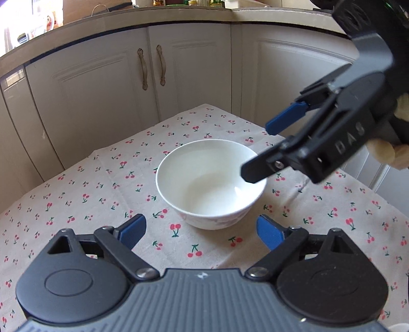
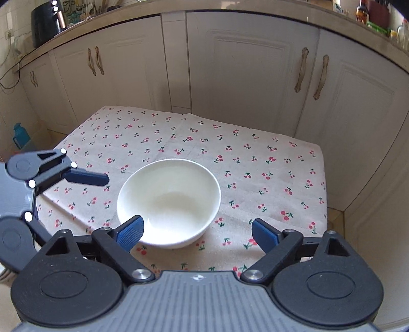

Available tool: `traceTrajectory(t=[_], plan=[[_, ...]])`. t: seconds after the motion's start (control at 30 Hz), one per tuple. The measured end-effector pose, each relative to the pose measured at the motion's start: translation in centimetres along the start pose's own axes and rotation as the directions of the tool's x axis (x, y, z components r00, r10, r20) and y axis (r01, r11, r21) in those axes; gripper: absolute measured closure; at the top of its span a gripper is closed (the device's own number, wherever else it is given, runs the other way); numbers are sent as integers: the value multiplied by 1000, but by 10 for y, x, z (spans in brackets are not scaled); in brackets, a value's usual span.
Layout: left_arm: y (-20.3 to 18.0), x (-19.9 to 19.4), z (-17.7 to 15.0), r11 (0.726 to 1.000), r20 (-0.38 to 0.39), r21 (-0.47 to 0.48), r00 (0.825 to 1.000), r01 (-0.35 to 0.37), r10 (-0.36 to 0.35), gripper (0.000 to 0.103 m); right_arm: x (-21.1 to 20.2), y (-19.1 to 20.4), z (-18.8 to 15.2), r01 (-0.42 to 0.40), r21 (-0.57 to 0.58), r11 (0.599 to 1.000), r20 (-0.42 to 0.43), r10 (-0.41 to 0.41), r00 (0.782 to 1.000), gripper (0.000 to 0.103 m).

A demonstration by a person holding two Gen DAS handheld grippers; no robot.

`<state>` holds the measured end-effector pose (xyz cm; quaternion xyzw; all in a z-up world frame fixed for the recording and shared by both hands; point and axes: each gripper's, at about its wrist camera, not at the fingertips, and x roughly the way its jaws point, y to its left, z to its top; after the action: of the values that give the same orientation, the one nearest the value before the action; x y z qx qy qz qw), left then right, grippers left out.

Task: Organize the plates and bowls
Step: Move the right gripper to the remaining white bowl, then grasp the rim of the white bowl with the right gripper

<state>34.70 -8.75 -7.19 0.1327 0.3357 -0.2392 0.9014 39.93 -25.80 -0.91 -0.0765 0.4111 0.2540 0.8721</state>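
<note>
A single white bowl point(image 1: 209, 184) stands upright and empty on the cherry-print tablecloth point(image 1: 89, 194). My left gripper point(image 1: 202, 233) is open just in front of the bowl's near side, its blue pads point(image 1: 133, 231) apart and clear of it. From the upper right my right gripper point(image 1: 263, 150) reaches in, open, with its lower finger point(image 1: 255, 171) over the bowl's right rim. In the right wrist view the bowl point(image 2: 168, 201) lies ahead and left of centre. My right gripper point(image 2: 198, 233) is open there, its left pad point(image 2: 130, 231) overlapping the near rim. One left-gripper finger point(image 2: 87, 177) shows at left.
The small table's cloth point(image 2: 255, 158) ends near cream cabinet doors point(image 2: 242, 76) on the far side and the right. A counter point(image 2: 306, 18) above holds bottles and a black appliance point(image 2: 46, 23). A blue bottle point(image 2: 20, 135) stands on the floor at left. A person's fingers point(image 1: 383, 150) hold the right gripper.
</note>
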Motion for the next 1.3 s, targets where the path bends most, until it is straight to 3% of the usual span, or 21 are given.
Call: traceTrajectory(t=[0.33, 0.67, 1.3], plan=[[-2, 20, 8, 999, -35, 14, 999, 34, -34, 17, 30, -15, 23, -72, 77, 994, -38, 75, 996, 19], [-1, 22, 12, 998, -26, 5, 998, 55, -55, 21, 41, -19, 34, -135, 119, 984, -73, 145, 987, 38], [1, 24, 12, 997, -31, 24, 997, 72, -71, 20, 49, -18, 39, -116, 156, 981, -130, 137, 982, 38]])
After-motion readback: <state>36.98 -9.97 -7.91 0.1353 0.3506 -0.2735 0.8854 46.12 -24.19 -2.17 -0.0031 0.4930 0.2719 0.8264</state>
